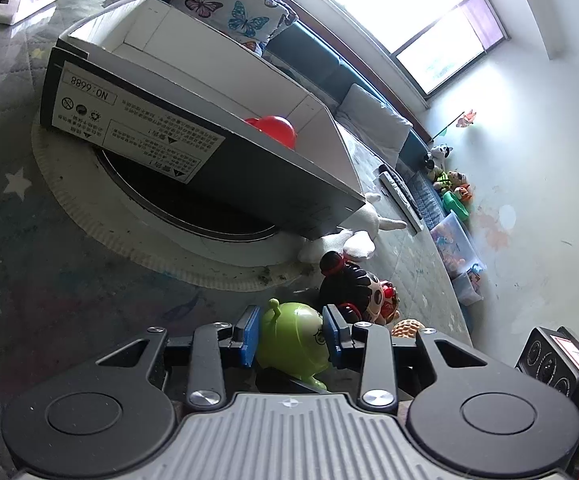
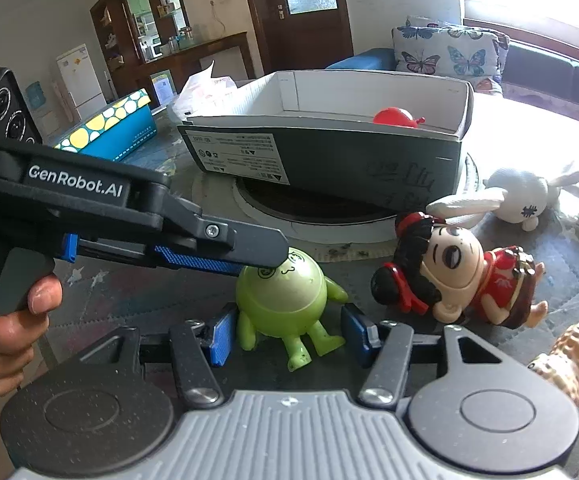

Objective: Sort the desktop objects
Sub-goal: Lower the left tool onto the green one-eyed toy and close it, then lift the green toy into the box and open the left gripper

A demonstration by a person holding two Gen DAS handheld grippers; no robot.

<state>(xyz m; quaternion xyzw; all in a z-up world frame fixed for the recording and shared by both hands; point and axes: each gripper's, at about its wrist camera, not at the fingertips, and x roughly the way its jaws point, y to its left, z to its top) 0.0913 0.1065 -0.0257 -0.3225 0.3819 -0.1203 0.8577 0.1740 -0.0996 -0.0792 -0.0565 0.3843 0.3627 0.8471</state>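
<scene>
The left tool (image 1: 290, 334) is seen closed on the green figure (image 1: 293, 340), its blue pads (image 1: 249, 334) pressed against either side of the round head, so a firm hold looks secured for a lift. From the right wrist view the same left tool (image 2: 257, 266) is shown reaching in from the side and meeting the green figure (image 2: 281, 292) at the head. The right tool (image 2: 285, 330) is held wide, its pads either side of the toy's legs without touching, apparently ready as a guard or waiting its turn. Just beside, the red-dressed doll (image 2: 461, 280) is lying on its back on the worktop (image 2: 137, 300), with the white rabbit toy (image 2: 525, 196) beyond it. Further out, the open box (image 2: 329, 152) is found resting over a round mat, a red ball (image 2: 393, 117) already inside; the box is judged to be the sorting destination.
</scene>
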